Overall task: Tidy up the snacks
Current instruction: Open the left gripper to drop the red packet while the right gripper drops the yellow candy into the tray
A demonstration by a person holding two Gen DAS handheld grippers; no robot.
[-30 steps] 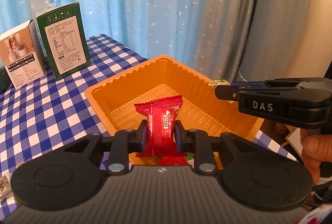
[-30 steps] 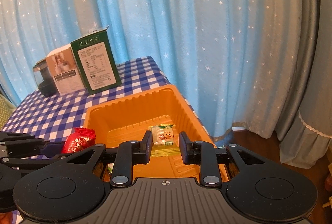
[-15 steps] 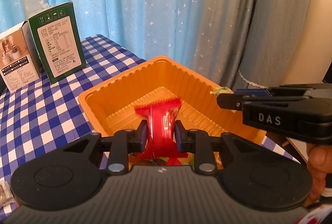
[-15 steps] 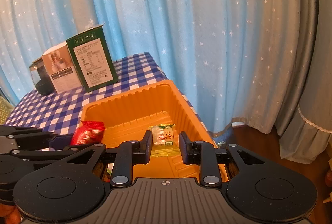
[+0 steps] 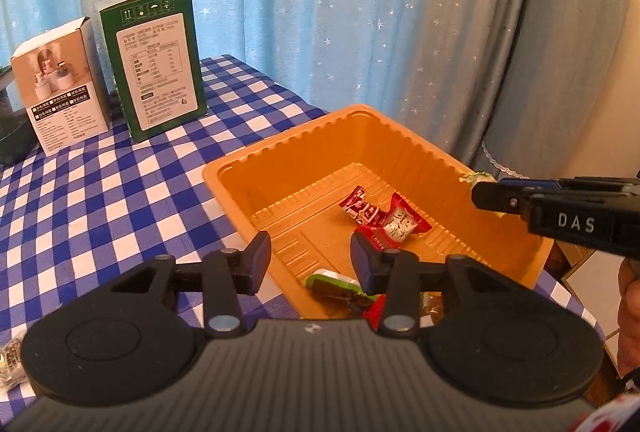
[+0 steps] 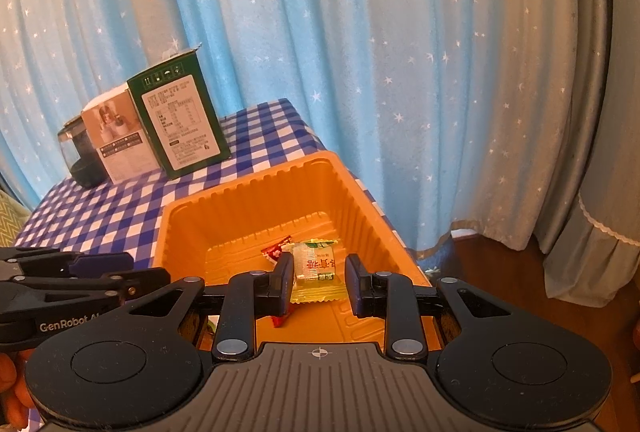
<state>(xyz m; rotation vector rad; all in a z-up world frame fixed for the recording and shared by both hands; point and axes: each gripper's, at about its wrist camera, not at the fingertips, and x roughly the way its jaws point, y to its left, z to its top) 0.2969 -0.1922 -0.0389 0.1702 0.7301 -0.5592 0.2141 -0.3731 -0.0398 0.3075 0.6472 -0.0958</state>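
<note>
Two grippers are hovering over the orange tray [image 5: 400,136], which is sitting on the table [image 5: 100,192] with its blue-and-white checked cloth; we are seeing the left gripper [image 5: 310,258] with its jaws spread wide and nothing between them, poised above the tray's near left part. A red snack [image 5: 386,218] is lying on the tray floor just beyond that gripper, touching neither finger; nearer us, partly hidden behind the gripper's right finger, a green-and-white packet [image 5: 334,282] is lying in the tray beside other wrappers that we cannot make out.

In the right wrist view the right gripper [image 6: 318,282] is standing moderately wide, and a yellow snack [image 6: 316,270] is sitting between its fingers; the packet looks to be against the left finger [image 6: 282,282] and clear of the right one, and we cannot tell whether it is resting on the tray [image 6: 248,200] or hanging in the air. A bit of the red snack [image 6: 276,252] is showing behind it. From the left wrist view this gripper [image 5: 486,194] is reaching in from the right over the tray's right rim, with a yellow-green scrap showing at its tip.

At the far end of the table a green box [image 5: 154,58] and a white box [image 5: 60,84] are standing upright side by side, well apart from the tray; a blue star-print curtain [image 5: 320,0] is hanging behind everything.
</note>
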